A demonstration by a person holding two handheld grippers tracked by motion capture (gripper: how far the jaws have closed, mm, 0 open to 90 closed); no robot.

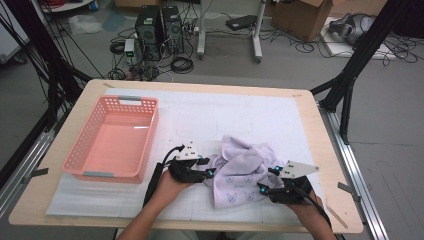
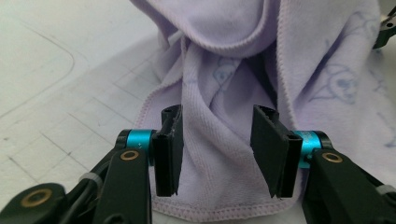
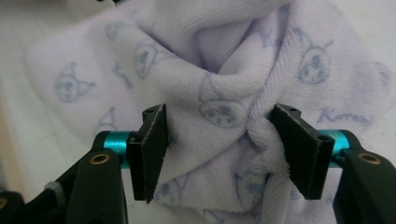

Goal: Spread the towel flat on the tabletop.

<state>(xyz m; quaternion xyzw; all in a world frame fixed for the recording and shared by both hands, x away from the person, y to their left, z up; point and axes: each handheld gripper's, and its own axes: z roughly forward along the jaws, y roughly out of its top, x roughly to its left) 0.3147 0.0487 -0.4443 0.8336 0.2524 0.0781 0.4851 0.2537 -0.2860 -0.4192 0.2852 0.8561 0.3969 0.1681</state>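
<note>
High view showed my towel [image 1: 240, 167] crumpled just right of the basket [image 1: 115, 137]. Left gripper [image 2: 217, 140] straddled a fold, half-open, not pinching. Right gripper [image 3: 224, 149] stood wide around another; I should seat both deeper before squeezing.

From my seat the high view looks evenly lit from overhead, slightly soft, with faint shadows under the basket [image 1: 113, 140]. Both gripper views are bright and washed out on the mat [image 2: 56, 84]. The towel [image 3: 224, 107] blurs toward the top; near jaws stay fairly sharp.
</note>
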